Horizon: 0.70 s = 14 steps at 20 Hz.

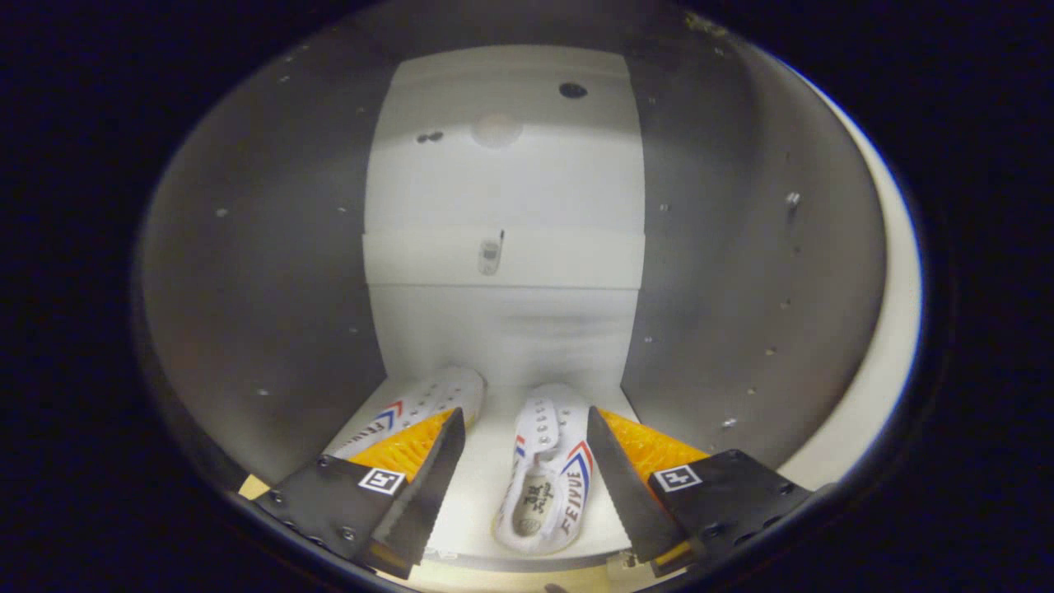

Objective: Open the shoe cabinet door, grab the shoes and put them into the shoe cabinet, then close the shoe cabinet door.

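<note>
With both white canvas shoes (545, 473) lying on the shoe cabinet (502, 189) floor, long axes toward 12 o'clock, the tongs (527, 436) stand wide and empty, straddling the right shoe, the other at 11 o'clock.

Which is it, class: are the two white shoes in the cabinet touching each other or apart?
Apart. The gripper view shows bare cabinet floor between the left shoe and the right shoe. The open gripper has the right shoe between its fingers, unpressed.
</note>
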Motion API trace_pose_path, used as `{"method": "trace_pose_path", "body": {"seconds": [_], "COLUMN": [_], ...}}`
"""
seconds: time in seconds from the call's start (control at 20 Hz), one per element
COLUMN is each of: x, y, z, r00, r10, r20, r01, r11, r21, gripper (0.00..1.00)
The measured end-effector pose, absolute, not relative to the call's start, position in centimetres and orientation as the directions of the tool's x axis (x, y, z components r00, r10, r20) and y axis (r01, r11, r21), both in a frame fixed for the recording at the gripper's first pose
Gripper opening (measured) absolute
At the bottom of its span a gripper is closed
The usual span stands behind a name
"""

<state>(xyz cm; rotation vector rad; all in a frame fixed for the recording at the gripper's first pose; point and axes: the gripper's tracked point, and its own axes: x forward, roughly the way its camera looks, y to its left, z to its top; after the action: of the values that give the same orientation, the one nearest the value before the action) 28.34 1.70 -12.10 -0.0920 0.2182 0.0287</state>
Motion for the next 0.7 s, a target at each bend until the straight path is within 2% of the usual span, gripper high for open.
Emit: {"method": "trace_pose_path", "body": {"seconds": [0.2, 0.7], "x": [20.5, -2.3], "y": [4.1, 5.1], "z": [-9.3, -6.6], "r00": [0.987, 0.994], "r10": [0.038, -0.003], "r20": [-0.158, -0.112], "r01": [-0.051, 0.002], "r11": [0.996, 1.0], "r21": [-0.079, -0.01], "gripper": [0.94, 0.96]}}
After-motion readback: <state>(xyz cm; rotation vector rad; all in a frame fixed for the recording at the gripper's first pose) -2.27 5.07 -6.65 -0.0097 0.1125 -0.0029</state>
